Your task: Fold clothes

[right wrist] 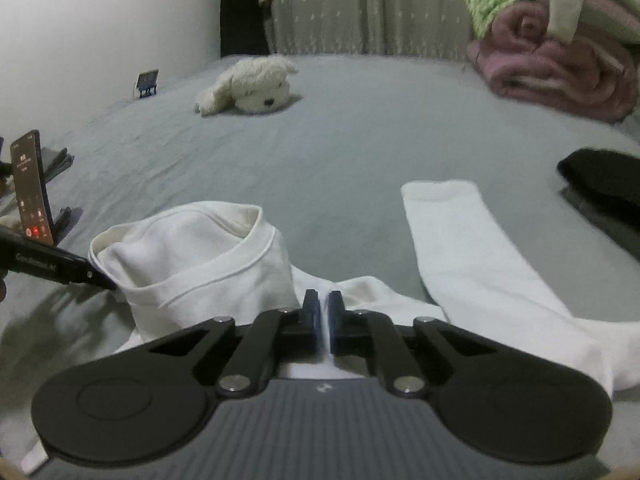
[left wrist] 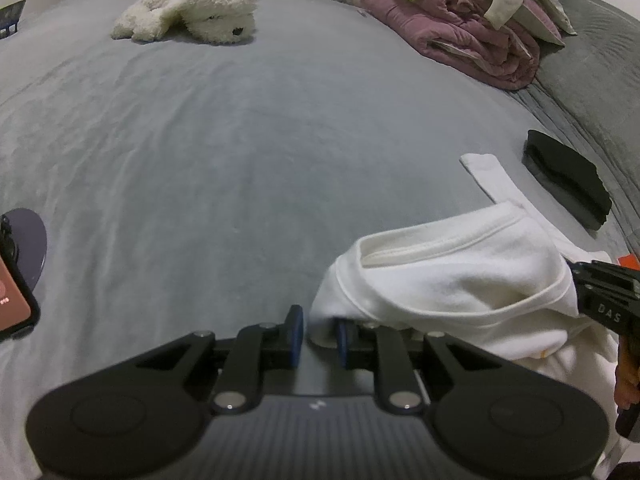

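Observation:
A white sweatshirt lies on the grey bed, its collar raised and standing open between the two grippers. My left gripper is closed on the garment's left shoulder edge, with thick cloth between the blue pads. It shows in the right wrist view as a black tip touching the cloth. My right gripper is shut on a thin fold of the same sweatshirt; its black body enters from the right. One sleeve stretches flat toward the far right.
A white plush dog lies at the far side of the bed sheet. A pile of pink blanket and clothes sits far right. A folded black garment rests right of the sleeve. A lit phone stands at the left.

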The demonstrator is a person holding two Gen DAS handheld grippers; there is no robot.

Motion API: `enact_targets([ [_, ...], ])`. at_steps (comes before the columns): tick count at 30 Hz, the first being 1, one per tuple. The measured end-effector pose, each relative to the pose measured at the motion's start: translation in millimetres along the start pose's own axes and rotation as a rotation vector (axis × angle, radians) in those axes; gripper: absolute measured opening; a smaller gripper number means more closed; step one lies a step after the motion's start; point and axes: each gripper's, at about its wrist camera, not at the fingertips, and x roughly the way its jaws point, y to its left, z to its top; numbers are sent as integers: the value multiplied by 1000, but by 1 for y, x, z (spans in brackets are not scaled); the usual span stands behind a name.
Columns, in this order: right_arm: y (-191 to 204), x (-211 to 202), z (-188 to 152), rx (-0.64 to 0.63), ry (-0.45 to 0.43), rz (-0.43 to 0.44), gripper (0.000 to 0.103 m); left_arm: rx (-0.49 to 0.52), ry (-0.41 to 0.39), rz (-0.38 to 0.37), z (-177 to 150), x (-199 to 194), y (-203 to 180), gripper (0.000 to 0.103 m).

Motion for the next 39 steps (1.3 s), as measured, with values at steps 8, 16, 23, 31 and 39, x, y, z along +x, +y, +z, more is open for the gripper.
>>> enact_targets([
  [8,-9,-39,13,54,-221,-138,5,1,-28,15,-2,-1,-4,20],
  [16,-15,-48,20,32,-244,-163,5,0,-67,38,-2,-3,-7,29],
  [23,-17,-60,19,8,-304,-255,5,9,-113,19,-2,-3,-18,29],
  [31,-39,-66,16,77,-335,-368,5,8,-157,-54,-1,3,-38,34],
  [39,-58,-69,13,165,-319,-373,5,-15,-125,-116,-8,23,-67,32],
])
